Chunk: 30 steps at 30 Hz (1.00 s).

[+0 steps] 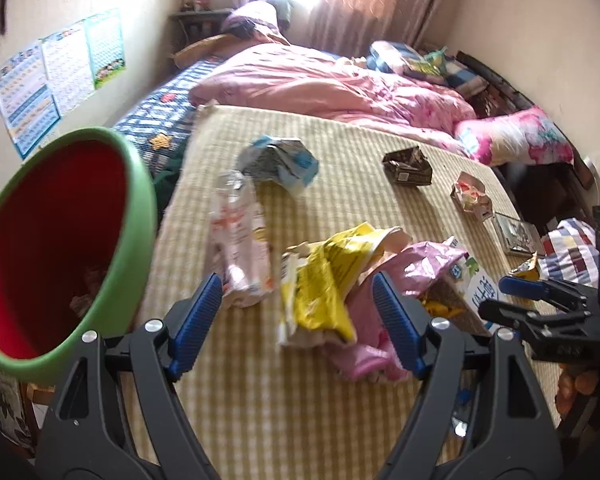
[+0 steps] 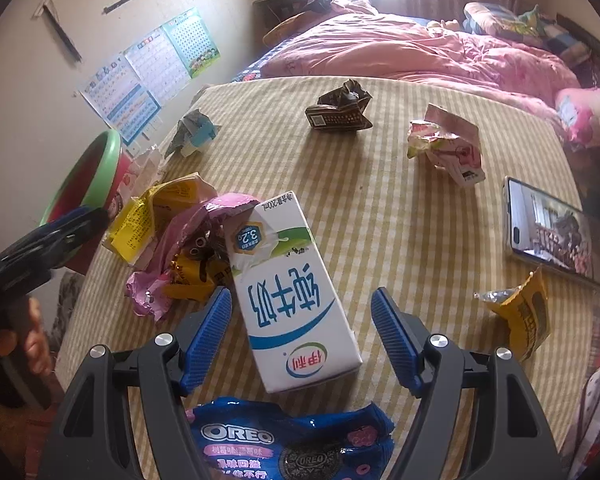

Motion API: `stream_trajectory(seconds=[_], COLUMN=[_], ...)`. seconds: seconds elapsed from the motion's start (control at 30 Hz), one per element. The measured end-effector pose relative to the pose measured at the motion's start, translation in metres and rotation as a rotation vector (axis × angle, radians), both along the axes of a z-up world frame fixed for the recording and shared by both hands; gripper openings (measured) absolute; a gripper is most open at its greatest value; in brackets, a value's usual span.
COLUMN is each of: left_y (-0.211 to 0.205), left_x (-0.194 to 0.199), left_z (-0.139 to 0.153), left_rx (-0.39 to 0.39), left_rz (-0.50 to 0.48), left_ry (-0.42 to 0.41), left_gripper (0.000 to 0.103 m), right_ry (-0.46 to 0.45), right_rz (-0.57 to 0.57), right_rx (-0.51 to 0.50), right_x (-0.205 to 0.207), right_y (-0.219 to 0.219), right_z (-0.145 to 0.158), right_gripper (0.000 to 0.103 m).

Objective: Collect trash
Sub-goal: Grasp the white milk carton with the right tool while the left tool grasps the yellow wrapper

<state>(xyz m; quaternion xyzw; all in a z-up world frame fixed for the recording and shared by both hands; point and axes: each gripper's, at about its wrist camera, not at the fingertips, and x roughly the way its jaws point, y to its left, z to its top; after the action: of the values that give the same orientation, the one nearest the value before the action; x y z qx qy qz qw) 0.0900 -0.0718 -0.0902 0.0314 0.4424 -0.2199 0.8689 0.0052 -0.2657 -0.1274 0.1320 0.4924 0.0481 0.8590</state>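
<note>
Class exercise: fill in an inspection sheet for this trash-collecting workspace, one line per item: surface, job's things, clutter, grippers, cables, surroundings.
Surface: checked yellow mat laid over the bed, littered.
Job's things: green bin with red inside at the mat's left edge; milk carton lying flat; yellow wrapper; pink wrapper; Oreo wrapper; crumpled dark carton; several more crumpled packets.
Clutter: phone lying on the mat, screen lit; not trash.
Grippers: left gripper open above the yellow wrapper; right gripper open, the carton between its jaws, pads not pressing.
Cables: nothing seen.
Surroundings: pink quilt, posters on the wall, curtained window.
</note>
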Motion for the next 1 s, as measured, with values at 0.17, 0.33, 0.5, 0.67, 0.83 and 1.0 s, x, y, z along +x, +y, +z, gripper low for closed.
stream_trajectory(seconds=[0.17, 0.33, 0.5, 0.67, 0.83, 1.0], left_y=[-0.021, -0.033, -0.043, -0.038, -0.030, -0.023], left_x=[0.019, 0.024, 0.023, 0.024, 0.028, 0.021], left_z=[-0.019, -0.030, -0.029, -0.040, -0.043, -0.034], left_rx=[0.021, 0.030, 0.035, 0.045, 0.021, -0.015], left_rz=[-0.047, -0.067, -0.097, -0.072, -0.048, -0.013], left_ry=[0.062, 0.095, 0.108, 0.142, 0.167, 0.140], left_gripper=[0.075, 0.075, 0.067, 0.066, 0.045, 0.036], right_ry=[0.002, 0.008, 0.005, 0.027, 0.031, -0.017], right_rz=[0.004, 0.001, -0.009, 0.010, 0.024, 0.030], right_rx=[0.025, 0.060, 0.076, 0.067, 0.084, 0.086], right_x=[-0.002, -0.003, 0.000, 0.002, 0.002, -0.001], right_y=[-0.001, -0.005, -0.010, -0.005, -0.002, 0.004], right_z=[-0.002, -0.005, -0.005, -0.012, -0.017, -0.005], right_gripper=[0.070, 0.070, 0.070, 0.070, 0.061, 0.057])
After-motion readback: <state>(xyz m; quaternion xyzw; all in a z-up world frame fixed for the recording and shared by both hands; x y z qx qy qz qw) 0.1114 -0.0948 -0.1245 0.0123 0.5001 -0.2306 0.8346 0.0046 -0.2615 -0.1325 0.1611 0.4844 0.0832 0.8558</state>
